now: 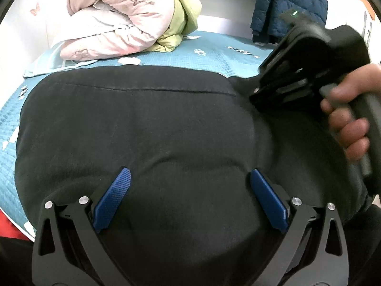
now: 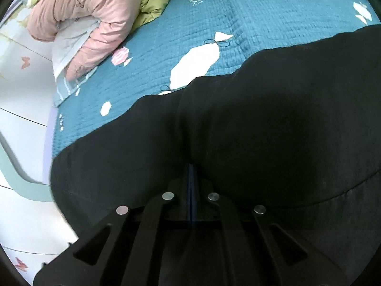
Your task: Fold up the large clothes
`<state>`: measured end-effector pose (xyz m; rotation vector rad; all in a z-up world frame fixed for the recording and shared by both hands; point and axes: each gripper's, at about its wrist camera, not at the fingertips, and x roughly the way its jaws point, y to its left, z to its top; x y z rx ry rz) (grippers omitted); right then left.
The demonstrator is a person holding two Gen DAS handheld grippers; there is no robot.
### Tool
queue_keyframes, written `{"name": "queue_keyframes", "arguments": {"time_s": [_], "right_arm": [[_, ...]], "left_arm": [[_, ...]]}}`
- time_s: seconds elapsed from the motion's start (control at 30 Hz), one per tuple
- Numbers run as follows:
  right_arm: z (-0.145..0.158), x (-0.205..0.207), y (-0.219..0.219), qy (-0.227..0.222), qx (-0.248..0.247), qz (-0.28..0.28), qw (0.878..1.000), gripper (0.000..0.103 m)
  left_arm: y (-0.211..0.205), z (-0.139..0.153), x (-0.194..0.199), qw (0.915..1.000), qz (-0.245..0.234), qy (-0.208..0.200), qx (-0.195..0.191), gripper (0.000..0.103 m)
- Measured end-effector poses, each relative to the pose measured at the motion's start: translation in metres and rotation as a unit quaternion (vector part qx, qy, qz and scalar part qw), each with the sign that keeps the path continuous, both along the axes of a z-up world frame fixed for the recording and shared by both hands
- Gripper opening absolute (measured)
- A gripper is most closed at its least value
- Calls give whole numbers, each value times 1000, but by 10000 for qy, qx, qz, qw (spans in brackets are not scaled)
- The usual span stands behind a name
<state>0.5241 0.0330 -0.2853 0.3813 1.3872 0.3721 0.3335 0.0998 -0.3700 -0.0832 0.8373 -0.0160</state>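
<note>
Your left gripper (image 1: 189, 200) hangs spread wide above the black garment (image 1: 142, 124); your right gripper (image 2: 190, 183) is clamped on its fabric; the garment lies on the teal bedspread (image 2: 262, 19).

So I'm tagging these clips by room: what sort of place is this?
Most likely a bedroom. A black garment lies spread on a bed with a teal quilted cover, a rolled pink and green duvet sits at its far end, and a navy puffer jacket hangs behind.
</note>
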Motion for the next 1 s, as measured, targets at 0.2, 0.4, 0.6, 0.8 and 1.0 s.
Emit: {"name": "queue_keyframes", "arguments": {"time_s": [0.2,0.4,0.6,0.8,1.0], "right_arm": [[23,-64,-7,-20,-53,106,9999,0],[-7,-98,-19,-78,102,-173,9998,0],[-18,-87,-12,-181,-22,-122,9998,0],[18,-129,-24,-128,230,-210,9994,0],[-17,-174,-33,122,237,-207,9994,0]], "left_arm": [[3,1,-2,10000,-40,-1,-71,99],[10,19,-21,9988,-125,-415,-209,99],[39,43,-34,9979,331,-454,-311,99],[108,55,-55,9880,1249,-295,-862,99],[148,44,-69,9750,1673,-12,-1464,99]]}}
